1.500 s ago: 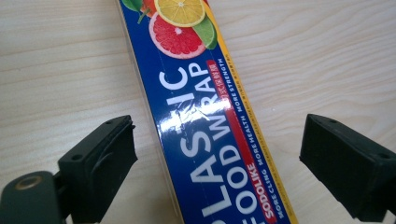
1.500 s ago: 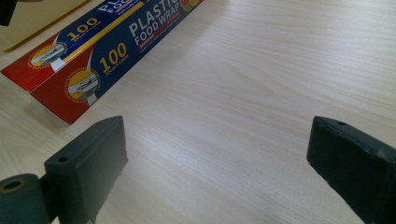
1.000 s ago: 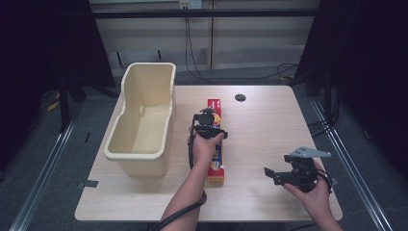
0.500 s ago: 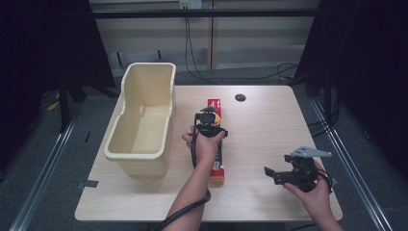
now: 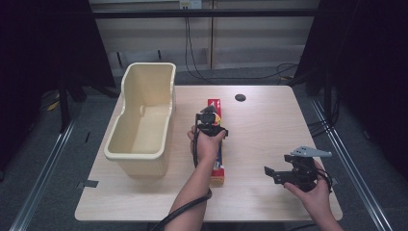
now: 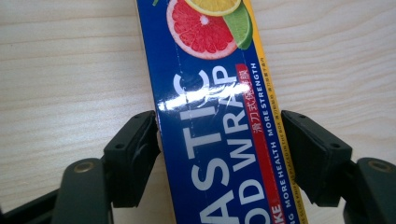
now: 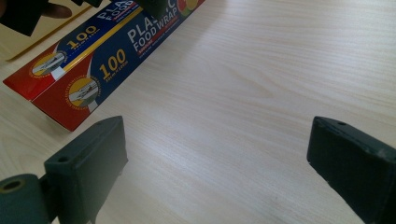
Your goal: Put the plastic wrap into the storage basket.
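Lab/test cell, not a home. Bare wood table (image 5: 269,125) with a cable grommet (image 5: 240,97) at 12 o'clock, black curtains (image 5: 370,72) at 3 and 9, loose cables (image 5: 202,67) on grey floor (image 5: 62,163) behind, metal rails (image 5: 43,168) along both sides, tape marks (image 5: 89,184) on the floor.

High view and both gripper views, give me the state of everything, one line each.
Plastic wrap box: lying flat on the table, closed as far as shows.
Cream tub: upright, empty.
Left hand-held gripper: open, jaws straddling the box, one either side.
Right hand-held gripper: open, nothing between the jaws, above bare table.
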`<state>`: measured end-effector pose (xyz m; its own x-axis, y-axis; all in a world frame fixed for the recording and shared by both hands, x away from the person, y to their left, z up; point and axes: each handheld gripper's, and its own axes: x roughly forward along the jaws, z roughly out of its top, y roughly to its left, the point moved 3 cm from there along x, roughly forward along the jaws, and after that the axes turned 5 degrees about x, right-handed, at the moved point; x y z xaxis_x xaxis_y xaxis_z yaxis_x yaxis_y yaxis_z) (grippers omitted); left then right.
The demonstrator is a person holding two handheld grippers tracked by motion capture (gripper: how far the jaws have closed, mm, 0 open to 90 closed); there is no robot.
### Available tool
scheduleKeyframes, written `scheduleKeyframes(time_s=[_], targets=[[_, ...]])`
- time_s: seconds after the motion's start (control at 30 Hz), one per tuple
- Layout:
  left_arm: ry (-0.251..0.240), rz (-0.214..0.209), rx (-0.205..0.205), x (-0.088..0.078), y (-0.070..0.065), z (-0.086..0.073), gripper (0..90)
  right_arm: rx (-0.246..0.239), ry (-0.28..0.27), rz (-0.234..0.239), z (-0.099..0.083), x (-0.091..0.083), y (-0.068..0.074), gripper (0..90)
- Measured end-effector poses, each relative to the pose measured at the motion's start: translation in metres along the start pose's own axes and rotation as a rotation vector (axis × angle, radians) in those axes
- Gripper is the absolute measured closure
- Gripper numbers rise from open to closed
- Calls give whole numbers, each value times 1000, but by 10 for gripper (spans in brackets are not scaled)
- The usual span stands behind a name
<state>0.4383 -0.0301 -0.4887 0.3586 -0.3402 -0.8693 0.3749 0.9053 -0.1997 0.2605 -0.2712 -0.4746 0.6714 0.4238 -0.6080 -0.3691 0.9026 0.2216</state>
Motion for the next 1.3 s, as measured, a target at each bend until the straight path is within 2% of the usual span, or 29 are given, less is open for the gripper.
scheduleKeyframes(time_s=[0.07, 0.13, 0.2, 0.37, 0.47, 0.9, 0.97, 1.3], targets=[[25, 9, -18, -3, 1, 1, 326, -1, 1, -1, 0, 0, 0, 47], [38, 25, -18, -5, 0, 2, 356, -1, -1, -3, 0, 1, -1, 47], [48, 48, 12, -8, 1, 2, 384, 0, -2, -3, 0, 1, -1, 47], [81, 21, 8, -12, 2, 0, 408, 2, -2, -3, 0, 0, -1, 47], [101, 19, -3, -14, 2, -2, 411, 6, -4, -4, 1, 0, -1, 47], [78, 46, 26, -10, -2, 0, 372, 2, -4, -6, 1, 0, 0, 47], [63, 41, 11, -10, -3, 0, 366, 2, -3, -4, 1, 0, 0, 46], [53, 53, 53, -5, -4, 4, 366, 4, -4, -5, 1, 0, -1, 47]])
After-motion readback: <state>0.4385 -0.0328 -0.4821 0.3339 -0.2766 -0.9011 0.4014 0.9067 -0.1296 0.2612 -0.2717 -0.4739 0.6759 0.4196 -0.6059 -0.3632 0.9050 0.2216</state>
